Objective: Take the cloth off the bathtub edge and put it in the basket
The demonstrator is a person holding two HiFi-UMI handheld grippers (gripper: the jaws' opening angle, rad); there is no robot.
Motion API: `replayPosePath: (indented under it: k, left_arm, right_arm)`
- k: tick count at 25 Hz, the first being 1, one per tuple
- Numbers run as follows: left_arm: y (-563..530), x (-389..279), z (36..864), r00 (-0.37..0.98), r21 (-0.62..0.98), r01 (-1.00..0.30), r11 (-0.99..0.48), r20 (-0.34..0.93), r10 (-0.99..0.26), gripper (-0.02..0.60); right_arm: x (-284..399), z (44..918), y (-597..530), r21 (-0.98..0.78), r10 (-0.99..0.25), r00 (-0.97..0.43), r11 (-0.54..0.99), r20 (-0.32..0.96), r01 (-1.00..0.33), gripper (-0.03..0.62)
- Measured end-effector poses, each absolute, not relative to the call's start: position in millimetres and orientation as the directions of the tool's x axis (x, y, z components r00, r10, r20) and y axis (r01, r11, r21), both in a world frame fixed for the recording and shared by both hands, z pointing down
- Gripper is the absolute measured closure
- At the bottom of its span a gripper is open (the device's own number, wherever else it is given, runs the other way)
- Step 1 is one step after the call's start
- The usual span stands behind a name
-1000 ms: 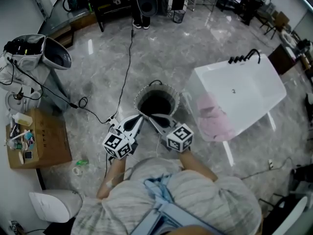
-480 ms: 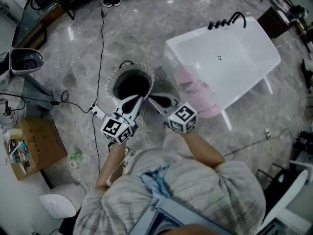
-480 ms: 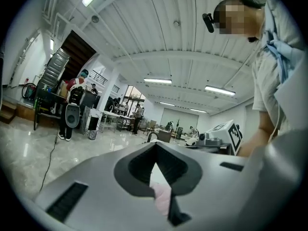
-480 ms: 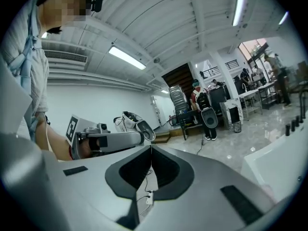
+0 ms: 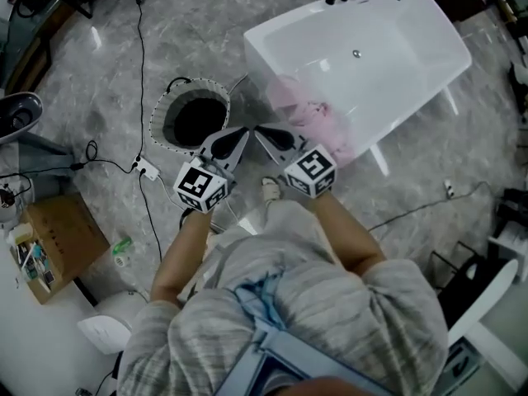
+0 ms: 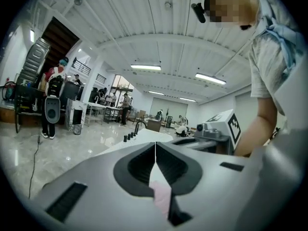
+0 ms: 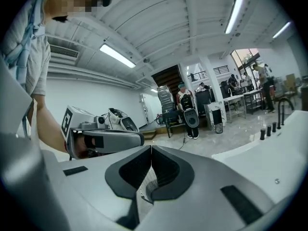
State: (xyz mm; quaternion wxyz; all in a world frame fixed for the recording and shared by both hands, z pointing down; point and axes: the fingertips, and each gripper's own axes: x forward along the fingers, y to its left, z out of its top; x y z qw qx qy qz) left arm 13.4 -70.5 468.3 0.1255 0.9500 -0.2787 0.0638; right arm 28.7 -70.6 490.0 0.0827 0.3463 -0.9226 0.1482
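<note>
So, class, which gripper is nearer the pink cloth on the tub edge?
Right. The right gripper sits just short of the cloth, not touching it. The left gripper is further off, on the side of the basket.

Large open-plan lab or test hall, not a domestic bathroom. Evidence:
- Freestanding white bathtub (image 5: 388,56) on a bare polished grey marble floor (image 5: 91,89).
- Loose cable (image 5: 142,56) and power strip (image 5: 147,168) near the bathtub.
- Cardboard box (image 5: 66,233) of supplies well apart from the bathtub.
- Beyond the bathtub, surfaces (image 6: 98,109) and standing people (image 6: 126,101).
- Above the bathtub, a ribbed white ceiling (image 6: 159,28) with strip lights (image 6: 145,67).
</note>
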Motion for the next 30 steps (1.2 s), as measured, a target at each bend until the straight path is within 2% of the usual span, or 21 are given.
replayPosePath:
  k: [9, 18, 24, 25, 27, 28, 30]
  left_arm:
    - [-93.0, 94.3, 539.3, 0.894, 0.203, -0.368, -0.908, 0.346, -0.285, 0.578]
    - [-101.4, 152.9, 596.8, 0.901, 0.227, -0.251, -0.941, 0.411, -0.141, 0.572]
    - [-88.8, 193.4, 640.1, 0.855, 0.154, -0.063, -0.986, 0.518, 0.026, 0.480]
    - [-87.3, 200.0, 647.3, 0.842, 0.139, -0.028, -0.990, 0.538, 0.052, 0.446]
    - [-82.4, 211.9, 660.6, 0.816, 0.127, 0.043, -0.991, 0.568, 0.108, 0.436]
    - [-78.9, 217.2, 667.3, 0.803, 0.126, 0.077, -0.989, 0.580, 0.137, 0.398]
    - [-72.7, 225.2, 682.9, 0.770, 0.119, 0.139, -0.983, 0.611, 0.183, 0.368]
  right_arm:
    - [118.9, 553.7, -79.8, -0.207, -0.679, -0.637, 0.608, 0.365, -0.767, 0.589]
    - [188.3, 610.5, -69.5, -0.209, -0.707, -0.514, 0.477, 0.485, -0.853, 0.586]
    - [227.1, 657.6, -54.0, -0.211, -0.661, -0.469, 0.434, 0.586, -0.876, 0.505]
    - [233.7, 665.5, -52.0, -0.212, -0.652, -0.460, 0.425, 0.603, -0.880, 0.497]
    - [245.6, 681.0, -46.6, -0.212, -0.630, -0.446, 0.412, 0.636, -0.886, 0.455]
    - [251.1, 688.0, -43.5, -0.211, -0.620, -0.440, 0.409, 0.650, -0.888, 0.425]
    - [259.8, 697.4, -39.7, -0.213, -0.601, -0.433, 0.404, 0.671, -0.890, 0.388]
